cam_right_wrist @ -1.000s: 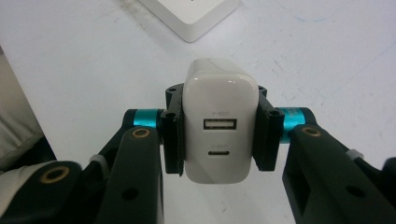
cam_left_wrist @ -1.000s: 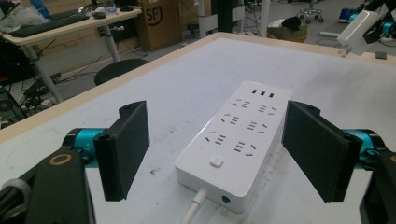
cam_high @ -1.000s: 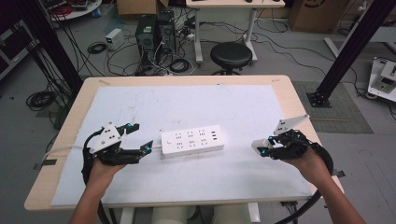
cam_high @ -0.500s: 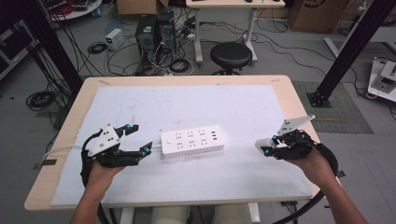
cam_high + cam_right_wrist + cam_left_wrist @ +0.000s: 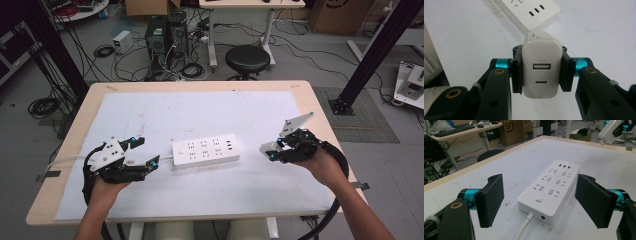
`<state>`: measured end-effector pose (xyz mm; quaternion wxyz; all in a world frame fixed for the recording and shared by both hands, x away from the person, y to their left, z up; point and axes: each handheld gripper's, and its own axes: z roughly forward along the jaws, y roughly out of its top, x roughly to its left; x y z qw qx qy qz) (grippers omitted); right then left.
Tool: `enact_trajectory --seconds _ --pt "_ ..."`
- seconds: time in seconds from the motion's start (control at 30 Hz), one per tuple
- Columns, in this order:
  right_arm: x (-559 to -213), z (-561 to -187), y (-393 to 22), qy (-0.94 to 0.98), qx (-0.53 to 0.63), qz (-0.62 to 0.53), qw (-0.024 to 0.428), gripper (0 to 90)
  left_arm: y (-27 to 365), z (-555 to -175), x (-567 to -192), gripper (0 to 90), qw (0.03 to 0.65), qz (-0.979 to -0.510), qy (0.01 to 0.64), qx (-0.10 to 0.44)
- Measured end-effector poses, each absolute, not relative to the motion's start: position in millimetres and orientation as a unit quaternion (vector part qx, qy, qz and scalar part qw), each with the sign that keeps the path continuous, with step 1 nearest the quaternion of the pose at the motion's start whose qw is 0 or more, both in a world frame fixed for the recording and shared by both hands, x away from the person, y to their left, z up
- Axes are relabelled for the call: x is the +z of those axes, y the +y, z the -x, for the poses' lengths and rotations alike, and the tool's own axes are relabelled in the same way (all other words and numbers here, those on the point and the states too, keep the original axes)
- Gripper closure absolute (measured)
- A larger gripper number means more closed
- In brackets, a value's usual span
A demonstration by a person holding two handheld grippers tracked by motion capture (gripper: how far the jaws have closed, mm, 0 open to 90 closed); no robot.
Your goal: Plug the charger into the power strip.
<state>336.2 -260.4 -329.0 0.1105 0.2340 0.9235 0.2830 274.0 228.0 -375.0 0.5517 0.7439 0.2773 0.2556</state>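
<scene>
Since a second ago my right gripper [image 5: 267,150] has drifted slightly away from the white plastic power strip [image 5: 205,151], its jaws clamped on the flanks of a white rounded-rectangle wall charger [image 5: 542,71]; the strip's near end lies just ahead of it. My left gripper [image 5: 146,152] holds its place, jaws wide apart, with the strip's switch end just beyond its pads [image 5: 491,198]. I judge the charger picked up but not yet plugged in. Its port labels are too faint to read; a distant cardboard box [image 5: 512,130] reads "SF".
</scene>
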Motion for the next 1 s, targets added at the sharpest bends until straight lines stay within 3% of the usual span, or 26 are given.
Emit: enact_trajectory --seconds 1.0 --pt "-298 -397 -160 0.962 0.215 -0.126 0.108 63.5 243 -268 -379 23.3 0.559 -0.734 0.282 0.262"
